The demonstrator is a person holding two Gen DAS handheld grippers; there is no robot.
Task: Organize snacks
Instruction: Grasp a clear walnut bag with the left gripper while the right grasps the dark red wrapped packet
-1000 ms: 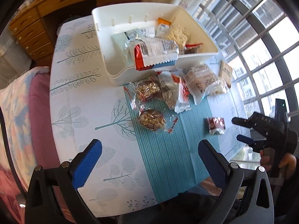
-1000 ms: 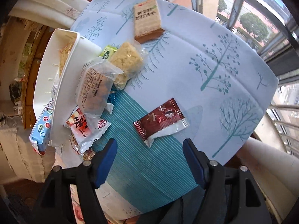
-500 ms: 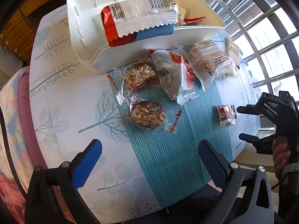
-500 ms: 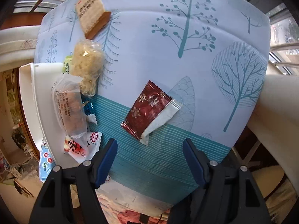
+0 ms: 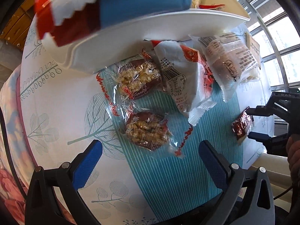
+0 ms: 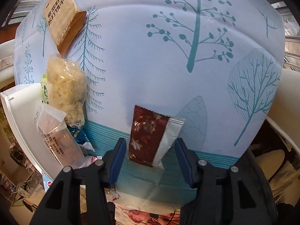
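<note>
A dark red snack packet (image 6: 148, 136) with a silver edge lies flat on the tablecloth. It sits between the blue fingers of my right gripper (image 6: 151, 159), whose jaws are closing; the pads stand just clear of it on both sides. The left wrist view shows the same packet (image 5: 241, 125) inside the right gripper (image 5: 250, 123) at the table's right edge. My left gripper (image 5: 150, 161) is open and points straight down, just short of a clear packet of nut brittle (image 5: 148, 131). The white bin (image 5: 131, 43) holds a red, white and blue bag (image 5: 93, 5).
By the bin lie a second brittle packet (image 5: 136, 78), a white and red packet (image 5: 183, 78) and a clear wrapped cake (image 5: 228, 61). A cracker pack (image 6: 60, 18) and a puffed rice packet (image 6: 65, 90) lie further out. The table edge is near the right gripper.
Both grippers have come down closer to the table. The right gripper has rolled, moved over the dark red packet and narrowed its jaws around it. The left gripper stays open.
</note>
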